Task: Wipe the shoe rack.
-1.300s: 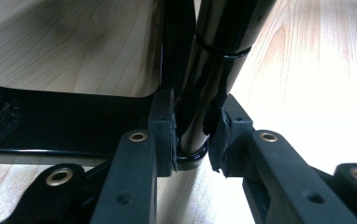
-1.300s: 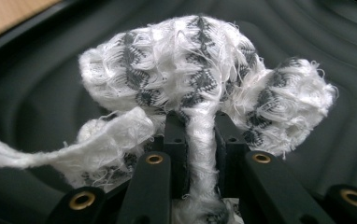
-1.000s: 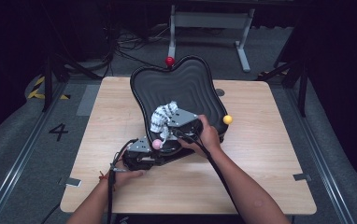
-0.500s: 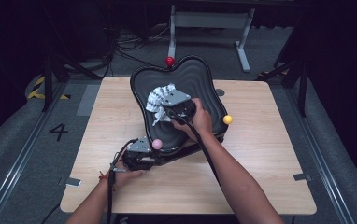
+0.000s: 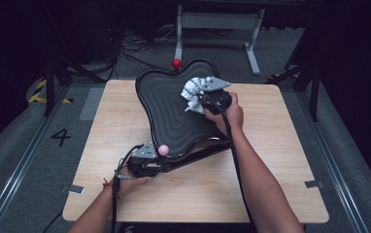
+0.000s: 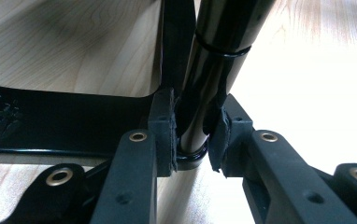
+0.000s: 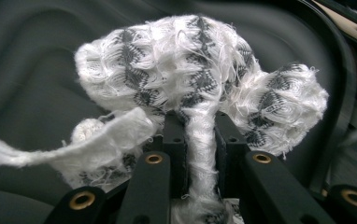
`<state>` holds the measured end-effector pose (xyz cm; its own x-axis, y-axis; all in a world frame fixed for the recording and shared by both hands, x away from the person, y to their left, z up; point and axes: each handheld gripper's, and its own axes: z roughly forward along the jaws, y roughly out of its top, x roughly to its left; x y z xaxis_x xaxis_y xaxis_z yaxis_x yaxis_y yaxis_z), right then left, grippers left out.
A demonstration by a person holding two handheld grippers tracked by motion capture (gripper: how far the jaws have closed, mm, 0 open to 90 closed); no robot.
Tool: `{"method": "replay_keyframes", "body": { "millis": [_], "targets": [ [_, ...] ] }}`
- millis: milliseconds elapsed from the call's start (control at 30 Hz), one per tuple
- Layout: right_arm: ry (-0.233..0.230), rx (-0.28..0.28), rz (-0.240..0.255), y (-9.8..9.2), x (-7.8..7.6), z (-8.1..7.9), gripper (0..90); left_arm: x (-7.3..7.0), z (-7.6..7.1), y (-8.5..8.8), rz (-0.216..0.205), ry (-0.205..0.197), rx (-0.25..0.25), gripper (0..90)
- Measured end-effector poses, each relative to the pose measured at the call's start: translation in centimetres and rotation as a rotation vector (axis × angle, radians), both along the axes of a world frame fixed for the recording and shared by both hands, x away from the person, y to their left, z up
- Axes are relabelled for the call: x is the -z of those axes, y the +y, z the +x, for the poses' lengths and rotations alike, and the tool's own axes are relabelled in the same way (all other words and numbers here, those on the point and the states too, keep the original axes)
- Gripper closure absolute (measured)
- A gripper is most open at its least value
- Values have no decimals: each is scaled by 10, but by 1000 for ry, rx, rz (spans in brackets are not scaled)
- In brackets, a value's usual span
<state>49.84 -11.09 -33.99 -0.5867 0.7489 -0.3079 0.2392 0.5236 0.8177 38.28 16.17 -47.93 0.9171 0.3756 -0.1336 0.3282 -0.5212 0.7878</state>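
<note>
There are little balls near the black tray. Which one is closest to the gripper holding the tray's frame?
The pink ball, at the tray's near edge, right beside the left gripper. The red ball sits at the tray's far edge.

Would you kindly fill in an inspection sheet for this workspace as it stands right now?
Surface: light wooden table, bare around the work.
Job's things: black wavy seat, tilted up on its black frame; white-and-grey cloth bunched on its upper right part.
Clutter: nothing seen.
Grippers: left gripper shut on a black frame tube at the seat's lower edge; right gripper shut on the cloth, pressing it to the seat.
Cables: one trails from each gripper along the forearm; loose cables on the floor behind.
Surroundings: dark room, grey floor, a metal stand beyond the table, floor number 4 at left.
</note>
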Motion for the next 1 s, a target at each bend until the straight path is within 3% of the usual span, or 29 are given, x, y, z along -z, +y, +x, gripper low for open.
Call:
{"method": "replay_keyframes", "body": {
  "millis": [167,300,367,633,1000],
  "targets": [
    [16,32,30,-21,1,5,787,0,0,0,-1,1,-1,722],
    [-2,38,11,-17,2,3,792,0,0,0,4,-1,0,722],
    [-7,14,-13,-10,2,0,792,0,0,0,5,0,1,722],
    [-16,-69,-36,17,2,-10,789,0,0,0,5,2,5,723],
    [-27,-234,-61,66,9,-44,785,0,1,0,5,-5,5,722]
  ]
}}
